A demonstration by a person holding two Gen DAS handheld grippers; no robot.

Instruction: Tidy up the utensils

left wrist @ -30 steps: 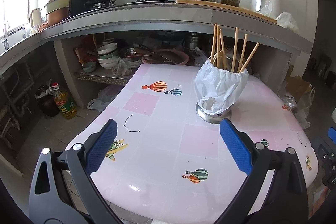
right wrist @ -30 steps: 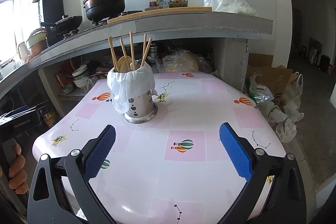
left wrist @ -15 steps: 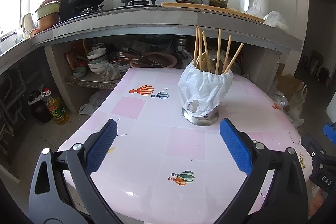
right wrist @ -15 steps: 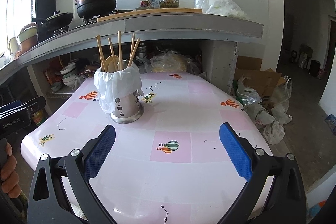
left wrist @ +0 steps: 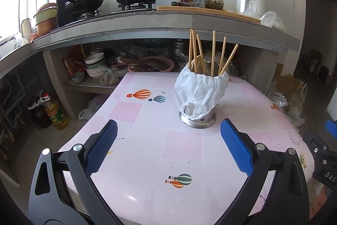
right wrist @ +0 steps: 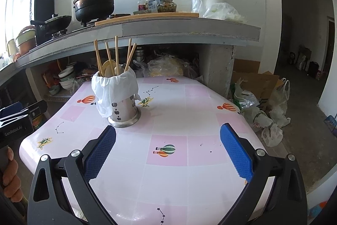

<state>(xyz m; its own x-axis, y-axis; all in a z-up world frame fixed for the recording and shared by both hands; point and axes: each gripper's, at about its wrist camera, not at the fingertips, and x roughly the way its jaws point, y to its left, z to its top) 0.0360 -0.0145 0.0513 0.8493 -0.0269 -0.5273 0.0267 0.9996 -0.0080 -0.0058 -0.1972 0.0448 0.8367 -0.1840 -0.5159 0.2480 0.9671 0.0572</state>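
While both grippers hover wide open and empty, left gripper (left wrist: 168, 146) and right gripper (right wrist: 167, 146) frame a steel utensil holder (left wrist: 197, 117) with chopsticks (left wrist: 213, 52), frame centre on the table (left wrist: 185, 153), well ahead of the fingertips.

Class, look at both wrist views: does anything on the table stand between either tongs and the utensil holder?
Nothing visible does. Only bare table lies between the open left tongs, the open right tongs and the utensil holder.

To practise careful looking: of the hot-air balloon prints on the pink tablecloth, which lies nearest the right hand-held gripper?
The green-and-orange balloon pair, just ahead, between the open right hand-held gripper fingers; the orange balloons lie farther off.
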